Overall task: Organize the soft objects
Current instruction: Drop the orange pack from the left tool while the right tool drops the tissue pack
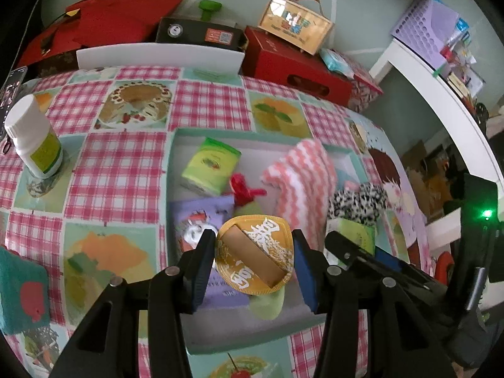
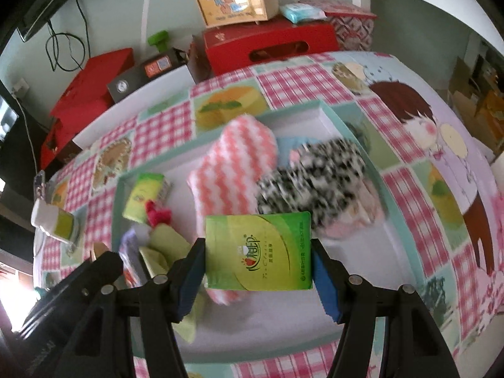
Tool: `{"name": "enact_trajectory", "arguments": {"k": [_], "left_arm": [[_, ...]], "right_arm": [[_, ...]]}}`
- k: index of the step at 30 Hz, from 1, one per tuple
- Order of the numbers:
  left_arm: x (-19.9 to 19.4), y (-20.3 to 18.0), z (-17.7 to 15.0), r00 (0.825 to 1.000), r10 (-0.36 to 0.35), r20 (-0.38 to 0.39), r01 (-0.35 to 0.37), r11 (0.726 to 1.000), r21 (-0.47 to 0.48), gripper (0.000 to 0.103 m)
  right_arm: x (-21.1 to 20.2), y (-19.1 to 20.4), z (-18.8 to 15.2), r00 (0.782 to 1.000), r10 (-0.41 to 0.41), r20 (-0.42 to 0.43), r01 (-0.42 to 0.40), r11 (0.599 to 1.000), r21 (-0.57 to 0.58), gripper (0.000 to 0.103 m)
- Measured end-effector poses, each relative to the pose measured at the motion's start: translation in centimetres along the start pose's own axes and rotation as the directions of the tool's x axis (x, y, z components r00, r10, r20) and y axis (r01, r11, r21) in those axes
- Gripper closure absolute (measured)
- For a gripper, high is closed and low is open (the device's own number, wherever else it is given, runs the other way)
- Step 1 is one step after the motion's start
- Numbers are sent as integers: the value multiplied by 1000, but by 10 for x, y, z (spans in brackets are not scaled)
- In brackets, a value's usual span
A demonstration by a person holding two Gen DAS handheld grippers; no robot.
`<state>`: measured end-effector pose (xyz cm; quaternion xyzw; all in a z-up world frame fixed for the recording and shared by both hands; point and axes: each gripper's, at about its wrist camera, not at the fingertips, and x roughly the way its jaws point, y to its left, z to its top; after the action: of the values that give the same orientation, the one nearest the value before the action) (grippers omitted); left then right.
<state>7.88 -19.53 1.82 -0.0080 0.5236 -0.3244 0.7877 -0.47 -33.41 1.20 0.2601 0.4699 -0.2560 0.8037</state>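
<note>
Soft objects mostly lie gathered in the shallow white tray with a teal rim (image 1: 176, 170) at the middle of the desk, so the sorting looks well along. In the left wrist view the tray holds a green tissue pack (image 1: 210, 166), a pink-and-white wavy striped cloth (image 1: 302, 186), a purple printed packet (image 1: 201, 220) and a black-and-white spotted fleece (image 1: 359, 201); a teal cloth with a red patch (image 1: 22, 296) waits outside near the desk's left edge. The left gripper (image 1: 254, 253) holds its jaws about half open, clamped on a round yellow embroidered pad (image 1: 255, 252) above the tray. In the right wrist view, the right gripper (image 2: 258, 252) has its jaws wider, pressing both sides of a second green tissue pack (image 2: 258, 252) over the tray's near part.
</note>
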Motion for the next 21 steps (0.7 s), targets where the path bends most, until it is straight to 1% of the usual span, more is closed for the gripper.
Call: {"name": "enact_trajectory", "arguments": {"k": [7, 10, 12, 14, 15, 21], "left_arm": [[4, -1, -17, 999, 2, -48, -2, 1000, -4, 53], [6, 1, -25, 997, 2, -72, -3, 1000, -12, 52], [6, 1, -28, 997, 3, -82, -4, 1000, -16, 48], [5, 1, -27, 997, 8, -83, -10, 1000, -16, 41], [4, 2, -27, 997, 6, -78, -8, 1000, -17, 40], [-3, 9, -20, 998, 12, -54, -15, 999, -44, 38]], "right_arm": [[10, -8, -19, 998, -26, -53, 25, 1000, -12, 36], [11, -8, -25, 998, -28, -61, 27, 999, -18, 36], [11, -8, -26, 998, -27, -63, 26, 999, -23, 36], [11, -7, -27, 998, -27, -65, 25, 999, -27, 36], [11, -7, -27, 998, -27, -65, 25, 999, -29, 36], [16, -5, -23, 996, -30, -79, 28, 999, -33, 34]]}}
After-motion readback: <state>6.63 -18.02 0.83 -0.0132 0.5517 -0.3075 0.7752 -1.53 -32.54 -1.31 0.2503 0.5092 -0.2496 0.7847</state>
